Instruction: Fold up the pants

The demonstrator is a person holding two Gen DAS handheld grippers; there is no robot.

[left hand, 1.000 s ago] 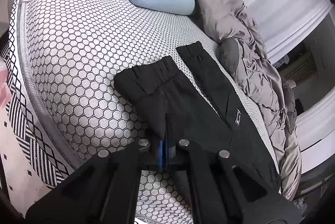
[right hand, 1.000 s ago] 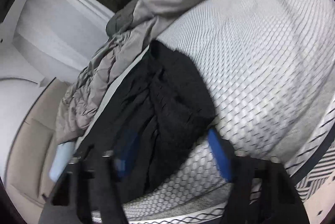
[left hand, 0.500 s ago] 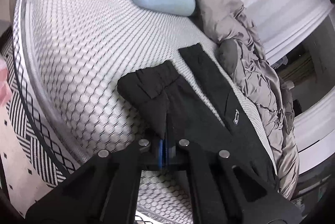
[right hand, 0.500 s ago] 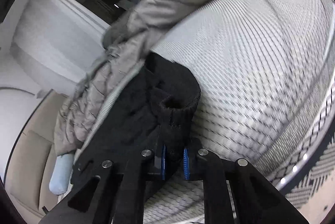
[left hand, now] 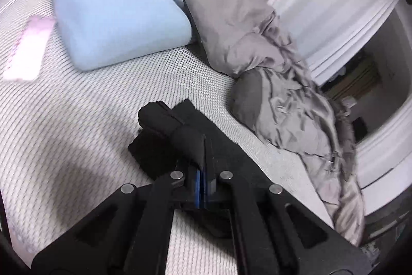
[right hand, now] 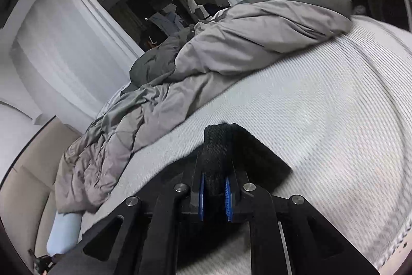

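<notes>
Both grippers have lifted the black pants (left hand: 164, 136) off the mattress (left hand: 77, 120); left gripper (left hand: 202, 179) pinches the fabric; right gripper (right hand: 213, 197) clamps a cuff (right hand: 219, 146) between its pads.

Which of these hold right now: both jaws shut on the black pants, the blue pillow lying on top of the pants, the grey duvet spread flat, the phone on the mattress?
1. The left gripper is shut on the black pants. True.
2. The right gripper is open and holds nothing. False: its blue pads press on a bunched fold of the pants.
3. The light blue pillow lies on top of the pants. False: it sits apart, further up the mattress.
4. The grey duvet is spread flat. False: it is crumpled in a heap along the bed's far side.
5. A pink phone lies on the mattress beside the pillow. True, though blurred.
</notes>
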